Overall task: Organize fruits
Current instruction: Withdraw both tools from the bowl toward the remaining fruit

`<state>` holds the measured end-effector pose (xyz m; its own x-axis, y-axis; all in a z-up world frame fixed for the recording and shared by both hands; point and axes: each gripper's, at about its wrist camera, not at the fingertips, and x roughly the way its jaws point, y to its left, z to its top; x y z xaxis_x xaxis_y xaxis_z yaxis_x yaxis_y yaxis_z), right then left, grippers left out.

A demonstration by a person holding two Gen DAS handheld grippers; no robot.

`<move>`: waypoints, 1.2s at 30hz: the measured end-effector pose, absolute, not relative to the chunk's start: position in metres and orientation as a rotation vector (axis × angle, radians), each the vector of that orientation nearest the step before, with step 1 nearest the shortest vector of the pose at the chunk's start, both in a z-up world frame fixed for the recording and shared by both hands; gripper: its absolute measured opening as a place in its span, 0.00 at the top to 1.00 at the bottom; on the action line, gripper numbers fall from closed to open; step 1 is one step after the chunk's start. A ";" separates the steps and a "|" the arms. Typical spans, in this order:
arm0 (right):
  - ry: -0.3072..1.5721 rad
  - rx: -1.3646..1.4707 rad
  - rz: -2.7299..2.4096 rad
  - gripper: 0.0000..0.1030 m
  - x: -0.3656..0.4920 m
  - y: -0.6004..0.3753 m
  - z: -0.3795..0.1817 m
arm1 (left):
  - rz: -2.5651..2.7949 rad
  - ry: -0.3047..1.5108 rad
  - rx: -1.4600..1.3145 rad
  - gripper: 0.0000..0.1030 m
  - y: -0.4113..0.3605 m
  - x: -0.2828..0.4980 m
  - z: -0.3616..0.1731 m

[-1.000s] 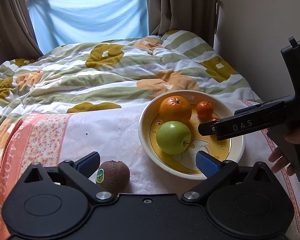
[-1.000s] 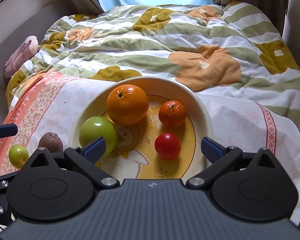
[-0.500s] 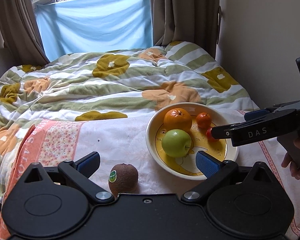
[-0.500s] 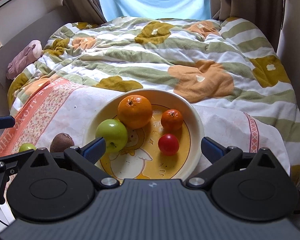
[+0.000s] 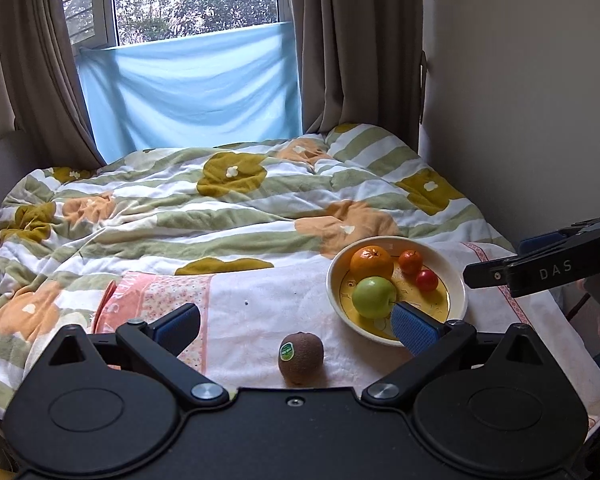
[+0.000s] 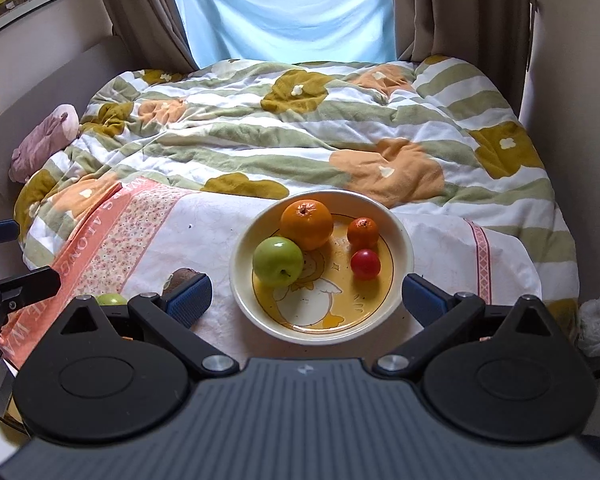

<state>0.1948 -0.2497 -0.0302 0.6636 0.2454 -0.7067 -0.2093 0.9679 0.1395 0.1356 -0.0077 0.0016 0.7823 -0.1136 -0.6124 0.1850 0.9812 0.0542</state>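
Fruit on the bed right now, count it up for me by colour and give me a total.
Orange: 2, a large orange and a small one, both in the bowl.
Green: 2, an apple in the bowl, a small fruit outside it.
Red: 1, in the bowl.
Brown: 1, the kiwi, outside it.
Total: 6.

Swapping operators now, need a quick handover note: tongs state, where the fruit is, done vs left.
Left tongs: open, empty, hanging above the kiwi.
Right tongs: open, empty, hanging over the near side of the bowl.
In the bowl: orange, big green apple, small orange citrus, small red fruit.
On the cloth left of the bowl: the kiwi and a small green fruit, mostly hidden behind the right tongs.
Done: four fruits in the bowl.
Left: probably those two, kiwi first.
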 end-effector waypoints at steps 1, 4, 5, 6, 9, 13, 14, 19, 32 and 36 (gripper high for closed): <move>0.800 0.056 0.248 0.00 0.188 -0.246 -0.027 | -0.165 0.651 0.112 0.00 -0.001 0.133 0.002; 0.785 0.074 0.220 0.00 0.168 -0.234 -0.021 | -0.181 0.650 0.111 0.00 0.018 0.124 0.001; 0.784 0.077 0.211 0.00 0.162 -0.228 -0.021 | -0.187 0.650 0.112 0.00 0.023 0.122 0.001; 0.782 0.081 0.202 0.00 0.157 -0.223 -0.021 | -0.193 0.651 0.113 0.00 0.029 0.121 0.000; 0.780 0.102 0.170 0.00 0.141 -0.205 -0.024 | -0.218 0.655 0.121 0.01 0.045 0.117 -0.003; 0.785 0.115 0.153 0.00 0.124 -0.181 -0.031 | -0.259 0.667 0.132 0.03 0.064 0.117 -0.009; 0.787 0.111 0.147 0.00 0.121 -0.174 -0.033 | -0.270 0.672 0.135 0.04 0.067 0.118 -0.011; 0.801 0.118 0.111 0.00 0.108 -0.148 -0.045 | -0.337 0.709 0.155 0.06 0.089 0.124 -0.024; 0.867 0.113 0.109 0.00 0.095 -0.098 -0.099 | -0.478 0.813 0.249 0.13 0.113 0.159 -0.083; 0.889 0.101 0.119 0.00 0.101 -0.089 -0.118 | -0.529 0.843 0.297 0.14 0.112 0.175 -0.104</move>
